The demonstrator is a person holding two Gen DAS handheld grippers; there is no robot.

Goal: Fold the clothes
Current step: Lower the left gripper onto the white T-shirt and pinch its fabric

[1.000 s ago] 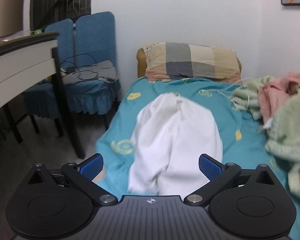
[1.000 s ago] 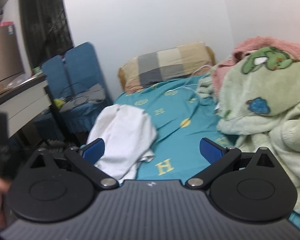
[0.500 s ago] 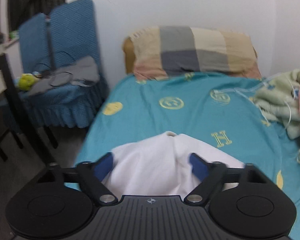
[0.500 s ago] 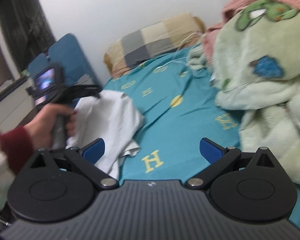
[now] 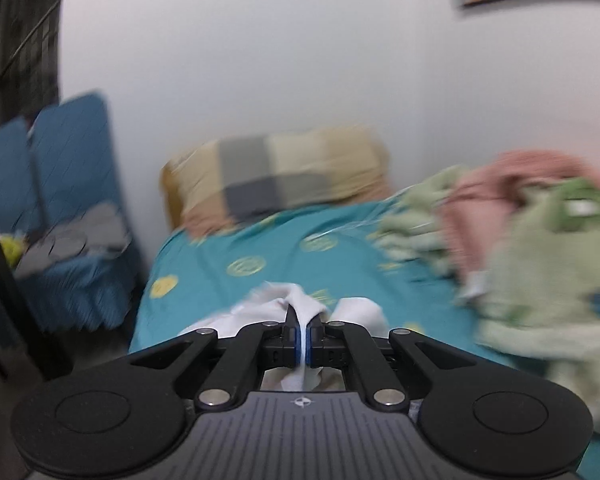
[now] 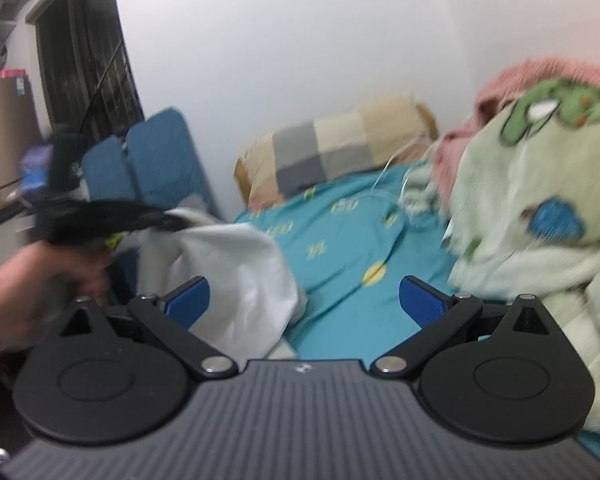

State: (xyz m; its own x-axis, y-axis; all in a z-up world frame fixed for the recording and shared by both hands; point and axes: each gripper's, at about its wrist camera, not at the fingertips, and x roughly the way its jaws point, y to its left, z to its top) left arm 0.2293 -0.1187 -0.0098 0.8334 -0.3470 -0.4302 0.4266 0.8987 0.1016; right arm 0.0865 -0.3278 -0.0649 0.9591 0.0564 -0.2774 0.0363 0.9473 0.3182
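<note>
Left gripper [image 5: 304,330] newly pinching soft white garment [image 5: 356,310]

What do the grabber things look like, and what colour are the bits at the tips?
Each grabber is black, with two round discs, thin linked arms with silver rivets, and a grey ribbed plate bearing a small white mark. The right gripper has blue finger pads. The left gripper has the same blue pads. No sleeve shows clearly.
</note>
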